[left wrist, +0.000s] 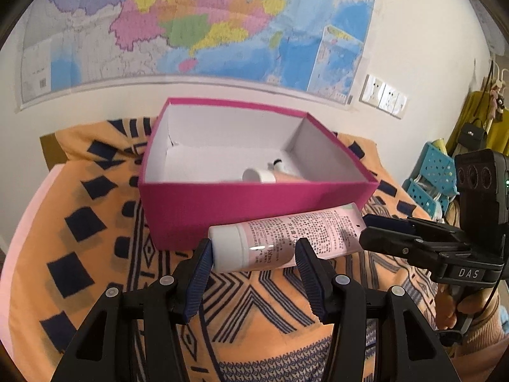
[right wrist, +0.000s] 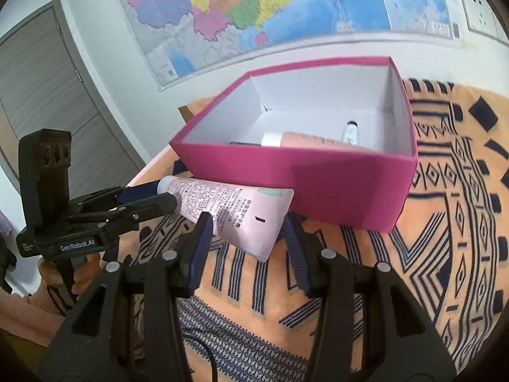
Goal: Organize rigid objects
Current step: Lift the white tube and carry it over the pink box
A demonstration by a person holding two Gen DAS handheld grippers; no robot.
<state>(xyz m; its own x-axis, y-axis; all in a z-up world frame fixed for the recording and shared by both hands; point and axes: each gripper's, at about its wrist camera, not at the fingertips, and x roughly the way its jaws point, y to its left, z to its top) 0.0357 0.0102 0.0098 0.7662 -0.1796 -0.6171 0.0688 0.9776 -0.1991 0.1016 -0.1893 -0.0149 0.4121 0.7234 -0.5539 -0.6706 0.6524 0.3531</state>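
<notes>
Both pairs of fingers are clamped on the pink tube (left wrist: 286,238): the left gripper (left wrist: 254,251) holds its white cap end and the right gripper (right wrist: 245,226) its flat crimped end, probably to keep it level. It hangs above the patterned cloth (left wrist: 79,222), at 6 o'clock of the pink box (left wrist: 254,203), where two other tubes already lie.

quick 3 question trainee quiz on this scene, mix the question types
1. True or false: the pink tube lies inside the box.
2. Which end does the left gripper hold? A cap end, B flat end
3. Fill in: the cloth under the box is mostly ____.

Key: 1 false, both grippers hold it in front of the box. 2 A; the right gripper holds the flat end. 3 orange.
</notes>
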